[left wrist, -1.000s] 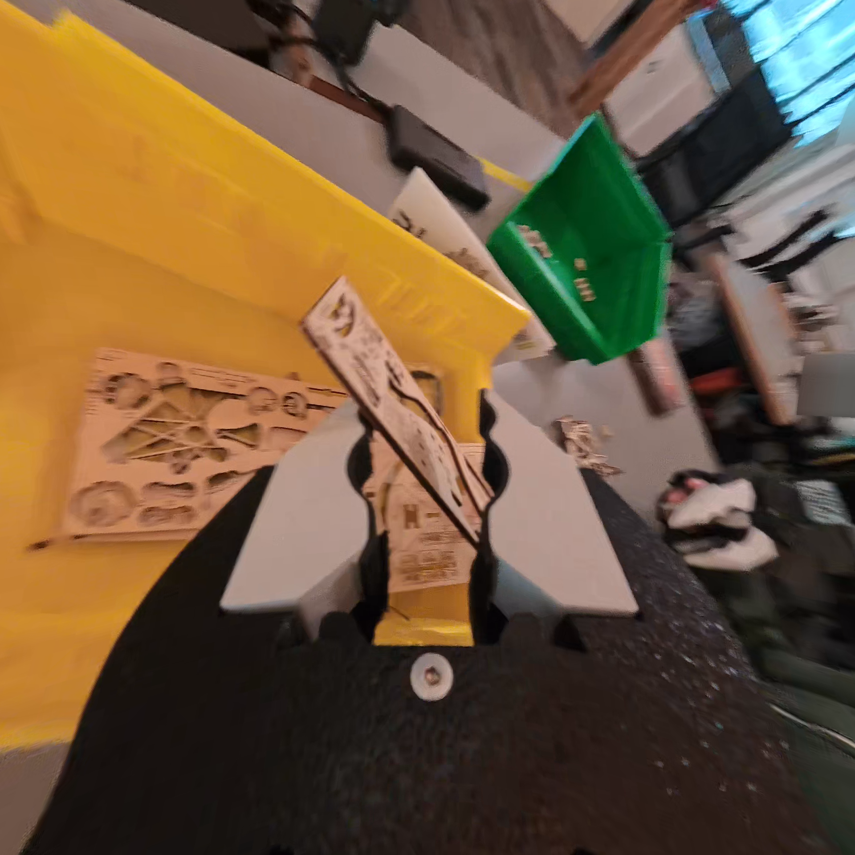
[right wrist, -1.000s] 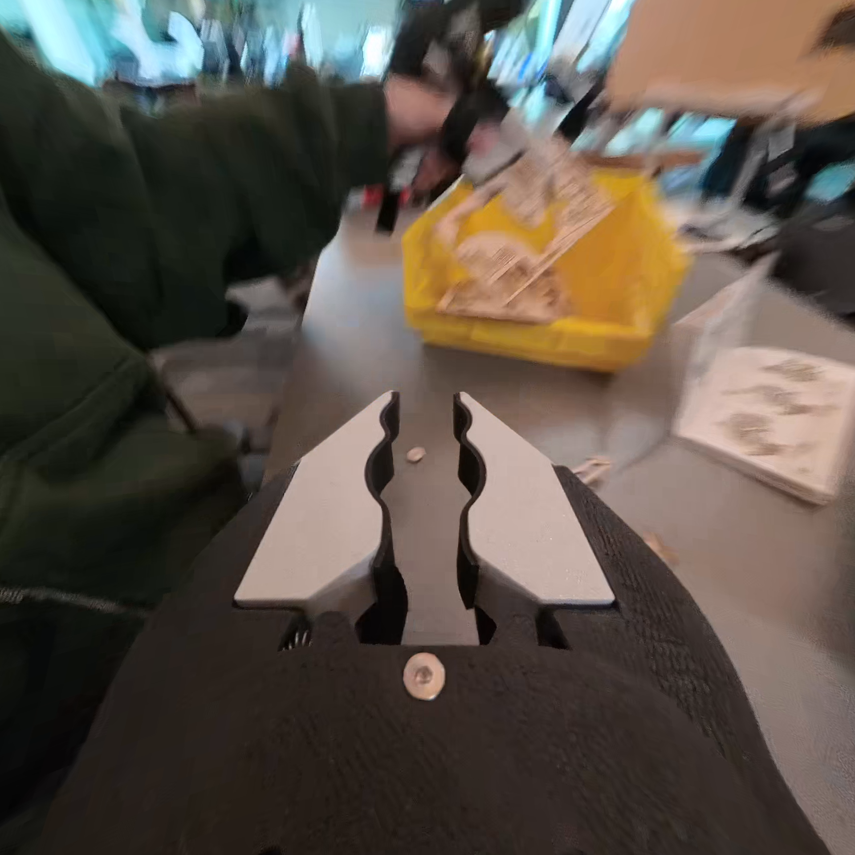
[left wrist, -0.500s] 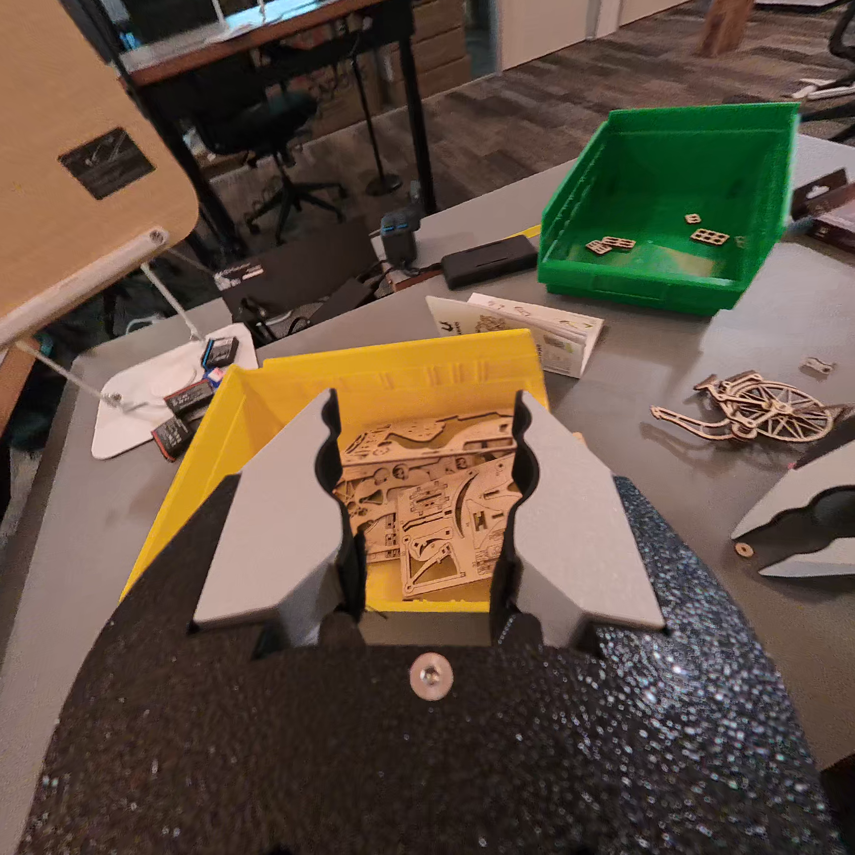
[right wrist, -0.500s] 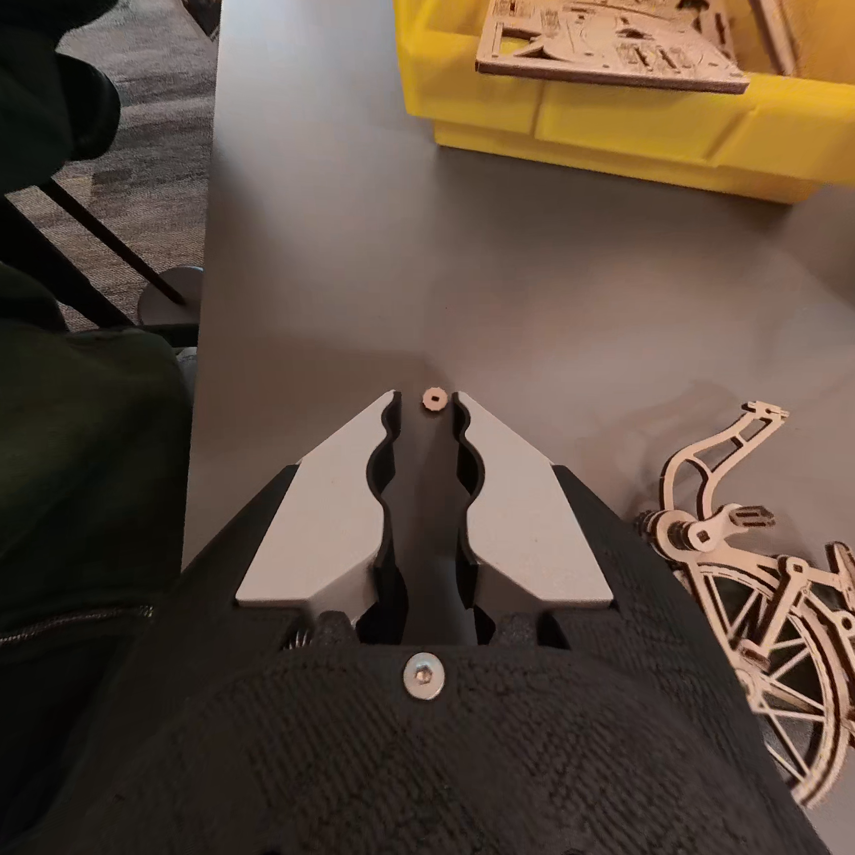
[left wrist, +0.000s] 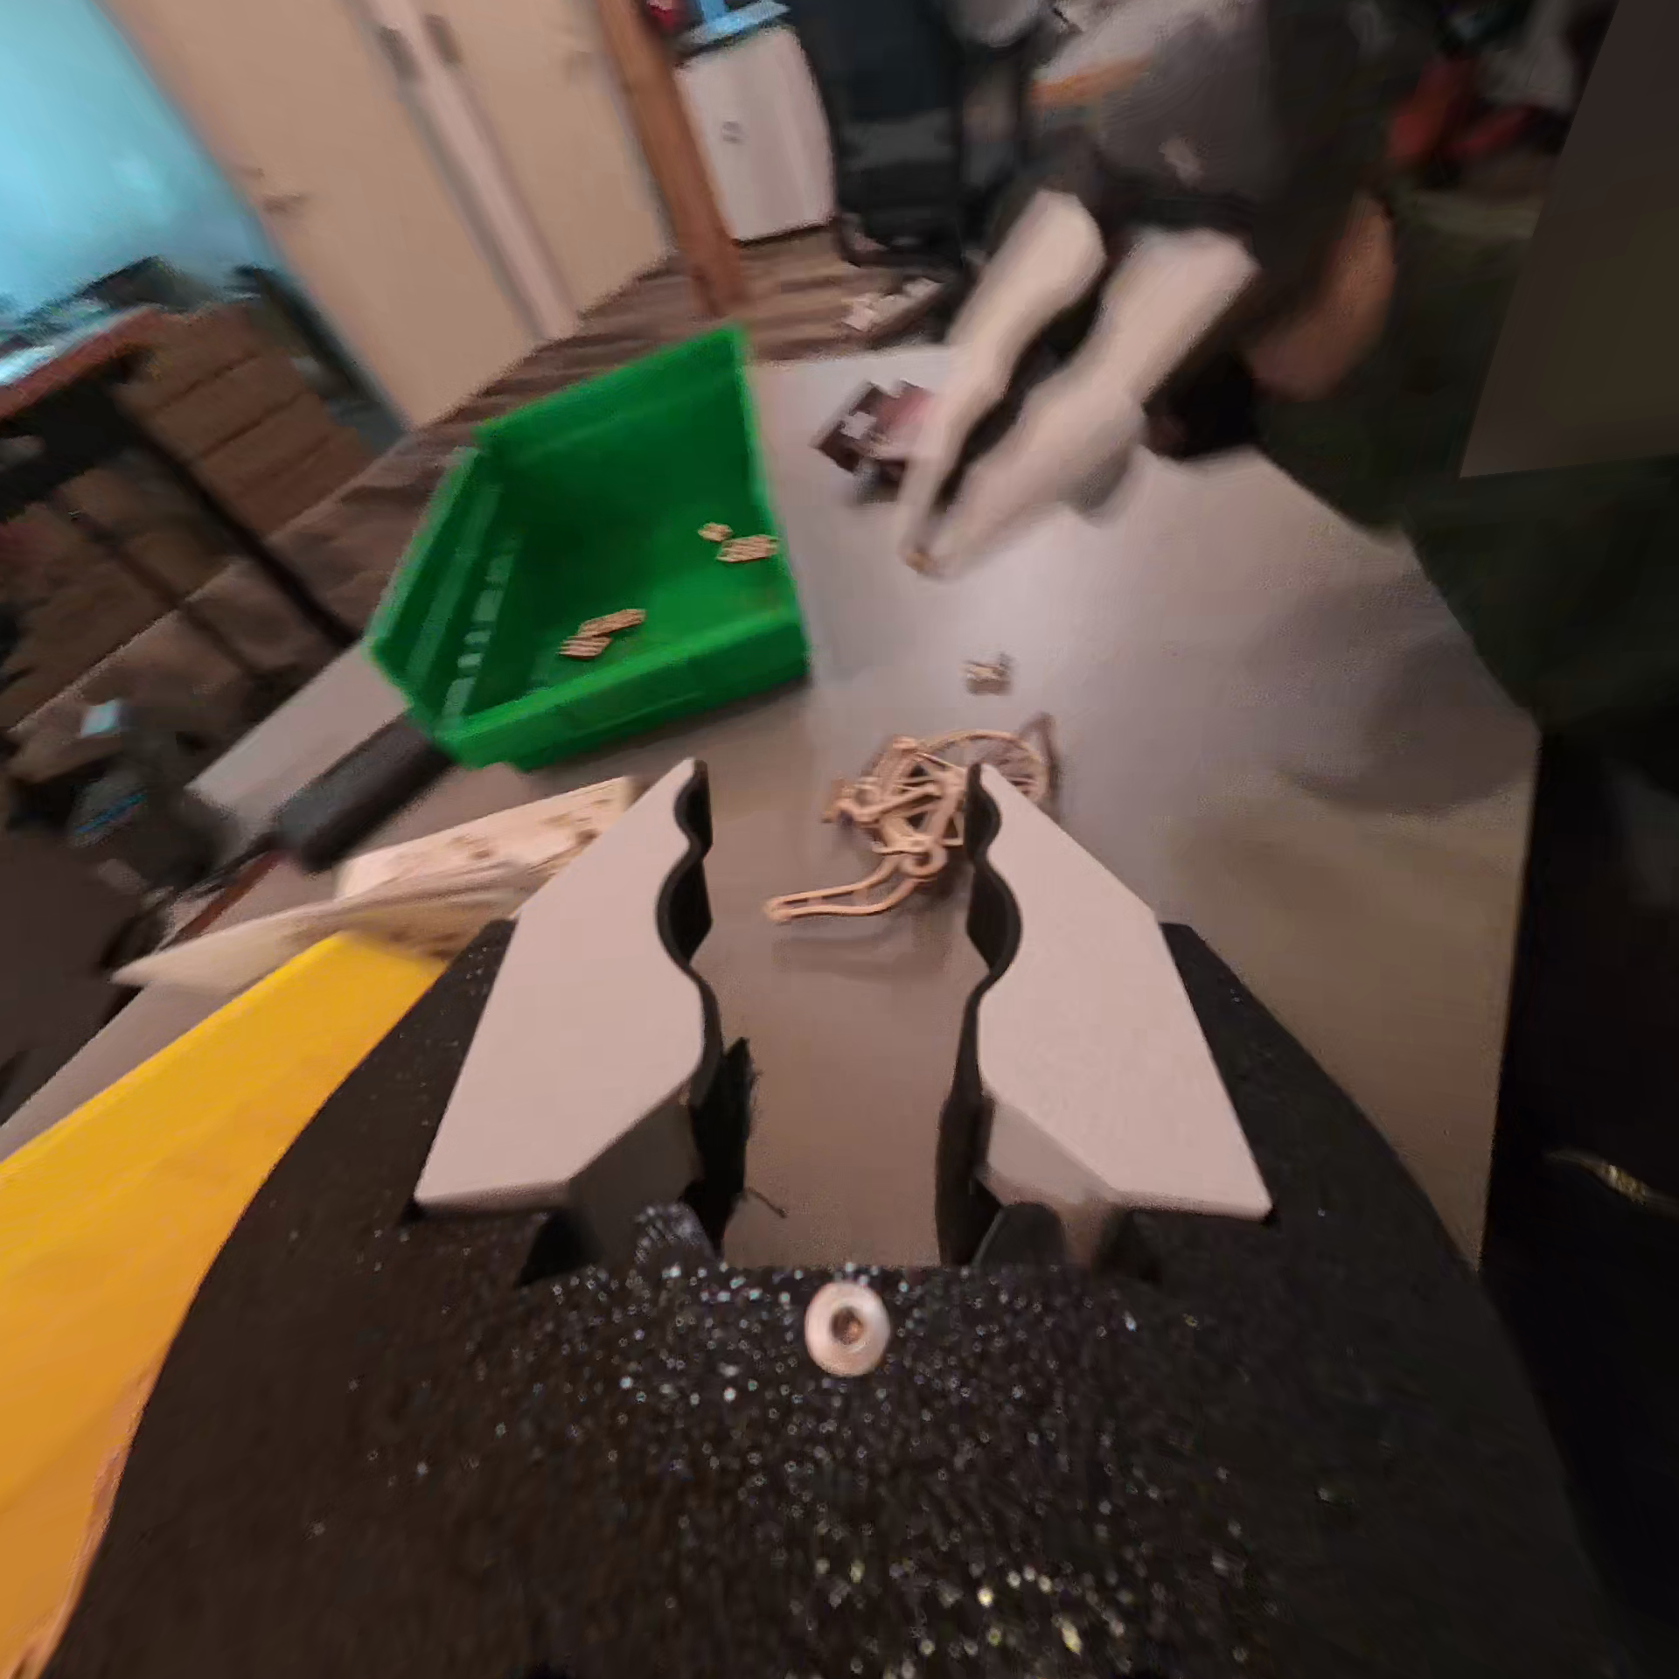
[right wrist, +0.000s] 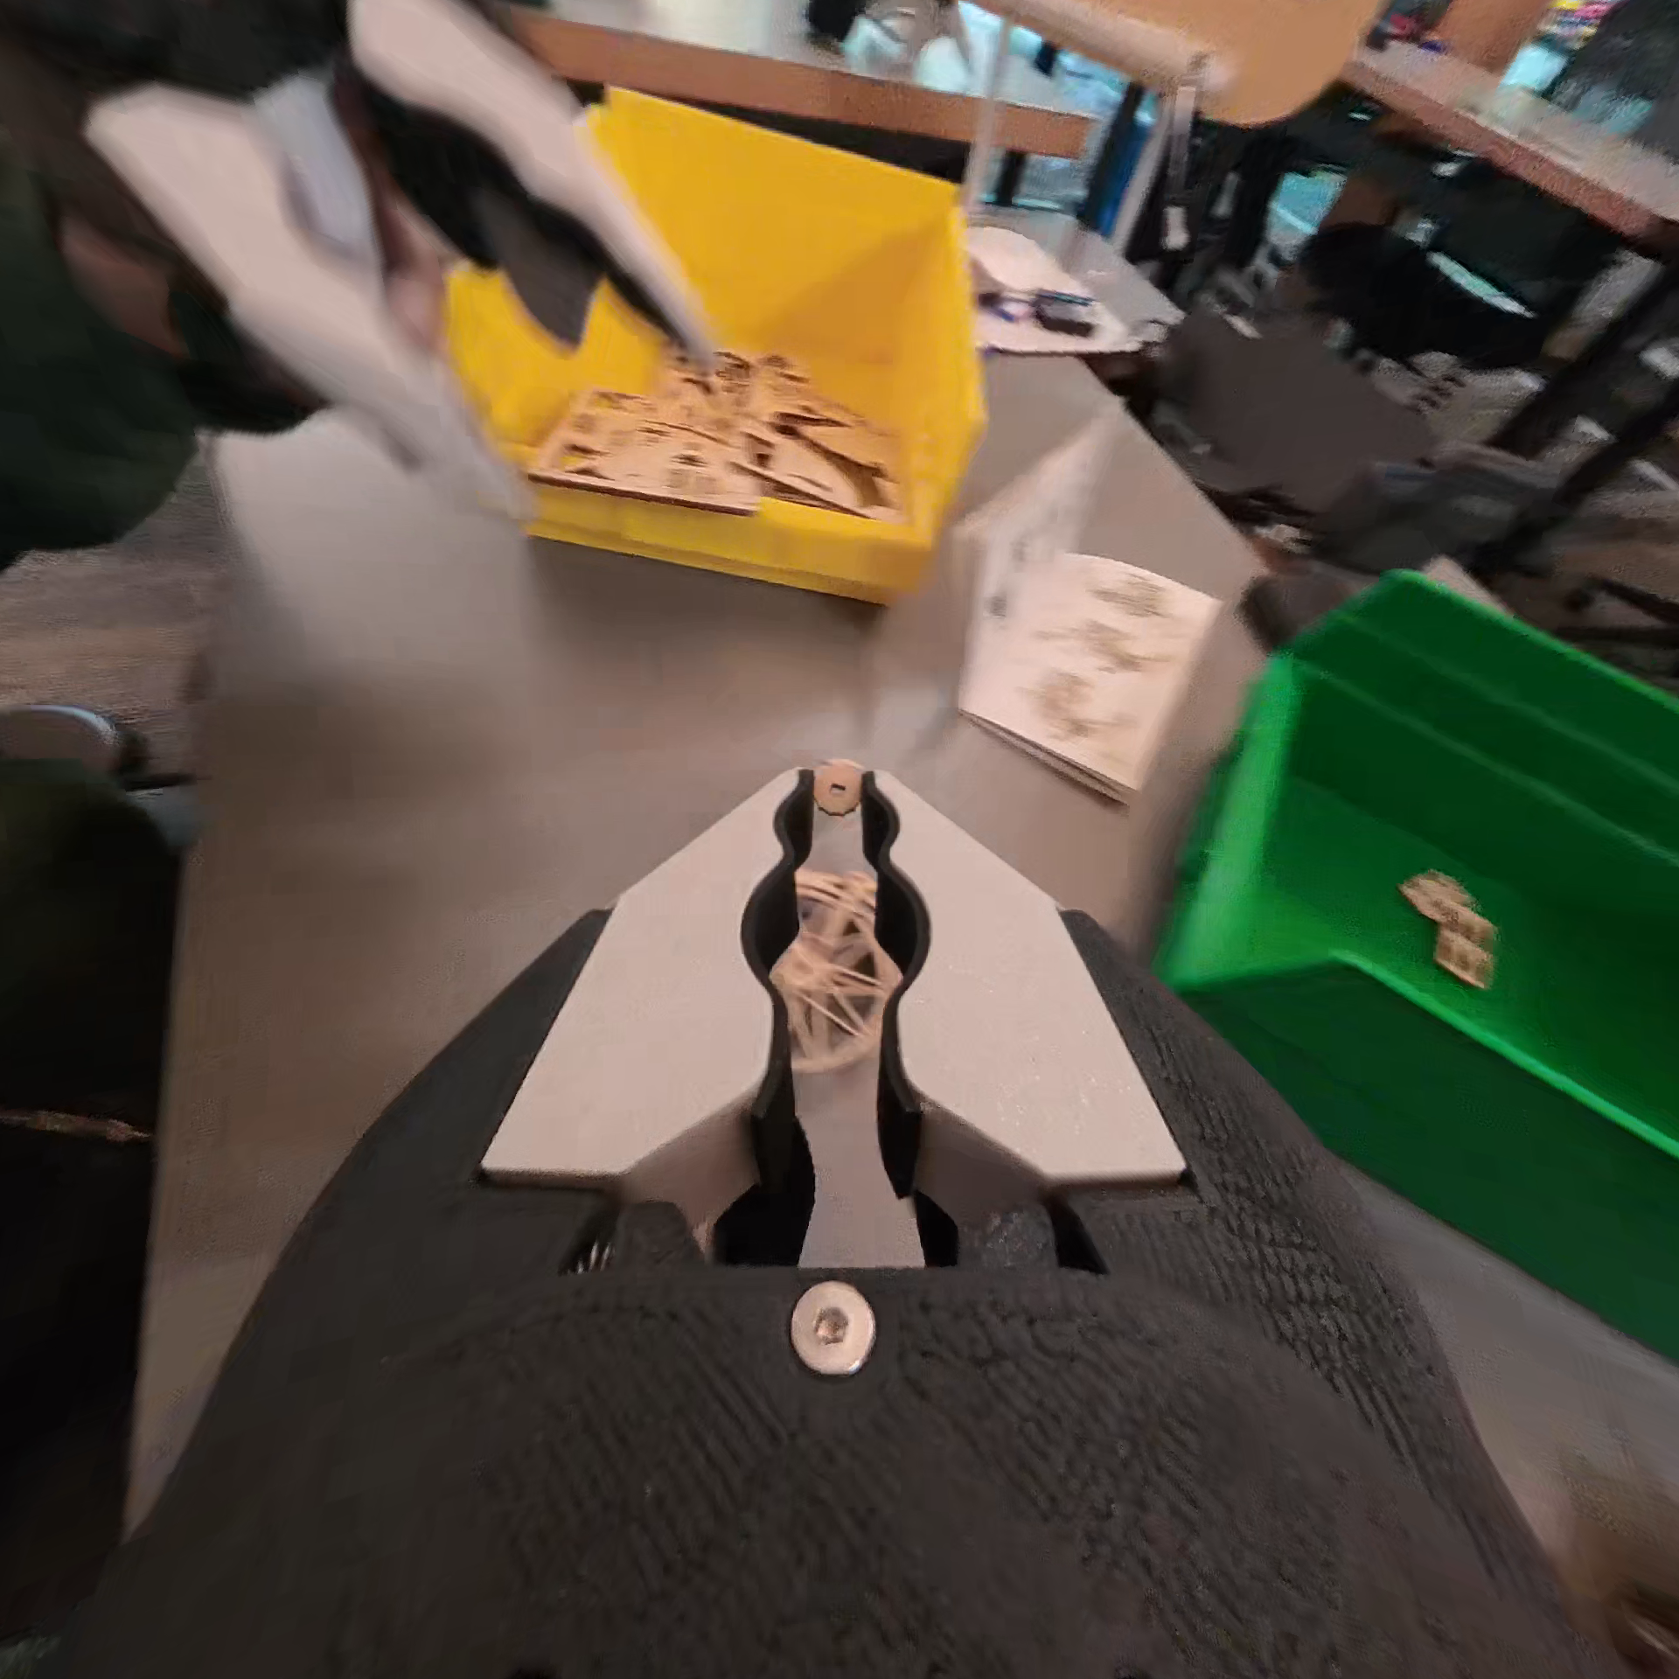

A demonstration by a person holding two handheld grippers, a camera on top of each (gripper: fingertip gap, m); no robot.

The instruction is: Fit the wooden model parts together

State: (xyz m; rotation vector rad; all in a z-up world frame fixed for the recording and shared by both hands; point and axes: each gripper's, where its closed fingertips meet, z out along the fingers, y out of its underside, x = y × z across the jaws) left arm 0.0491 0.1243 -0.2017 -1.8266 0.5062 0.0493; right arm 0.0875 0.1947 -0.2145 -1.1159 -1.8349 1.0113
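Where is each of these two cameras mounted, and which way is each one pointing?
Left wrist view: on the left hand-held gripper, open, looking across the grey table at the wooden bicycle model; the right hand-held gripper shows, blurred.
Right wrist view: on the right one, pinching a small wooden disc, facing the yellow bin; a dark sleeve shows.
Shared: green bin, model, booklet.

My left gripper (left wrist: 836, 790) hangs above the table, jaws wide apart and empty. My right gripper (right wrist: 837, 783), toward one o'clock from it, pinches something at its tips.
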